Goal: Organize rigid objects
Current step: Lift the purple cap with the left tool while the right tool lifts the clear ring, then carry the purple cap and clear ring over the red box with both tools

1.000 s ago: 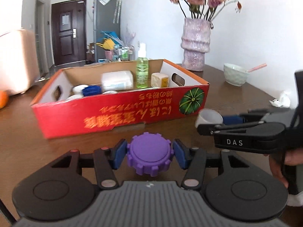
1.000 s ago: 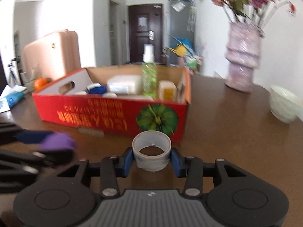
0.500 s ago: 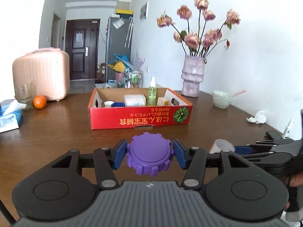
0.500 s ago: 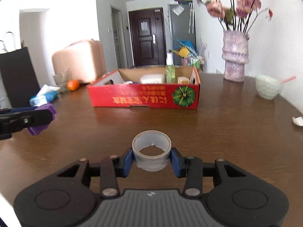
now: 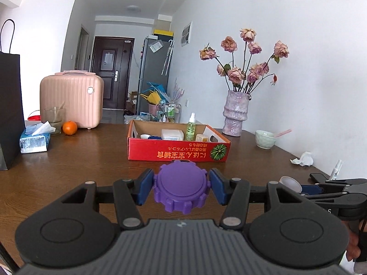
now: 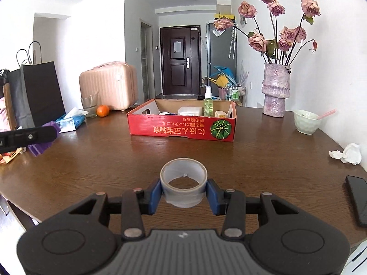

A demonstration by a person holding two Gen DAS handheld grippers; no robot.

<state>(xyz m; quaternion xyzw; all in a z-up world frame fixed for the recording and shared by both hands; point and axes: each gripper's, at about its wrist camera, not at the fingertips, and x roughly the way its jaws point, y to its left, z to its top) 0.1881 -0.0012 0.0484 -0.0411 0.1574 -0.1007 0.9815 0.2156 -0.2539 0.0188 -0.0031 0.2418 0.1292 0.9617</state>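
Observation:
My left gripper (image 5: 181,189) is shut on a purple gear-shaped knob (image 5: 181,188), held above the brown table near its front edge. My right gripper (image 6: 183,193) is shut on a roll of clear tape (image 6: 183,188), also above the table. The red cardboard box (image 5: 179,154) stands far ahead in the middle of the table, also in the right wrist view (image 6: 182,130). It holds a green spray bottle (image 6: 208,104), a white packet (image 6: 189,111) and small items. The right gripper with the tape (image 5: 290,183) shows at the right of the left wrist view.
A vase of roses (image 6: 275,91), a white bowl (image 6: 306,121), crumpled tissue (image 6: 348,153) and a black phone (image 6: 359,200) are on the right. A tissue pack (image 5: 34,139), orange (image 5: 69,127), glass (image 5: 54,120), pink case (image 5: 71,100) and black bag (image 5: 9,110) are on the left.
Both grippers have pulled back from the box, which now looks much smaller and farther away. Each still holds its object.

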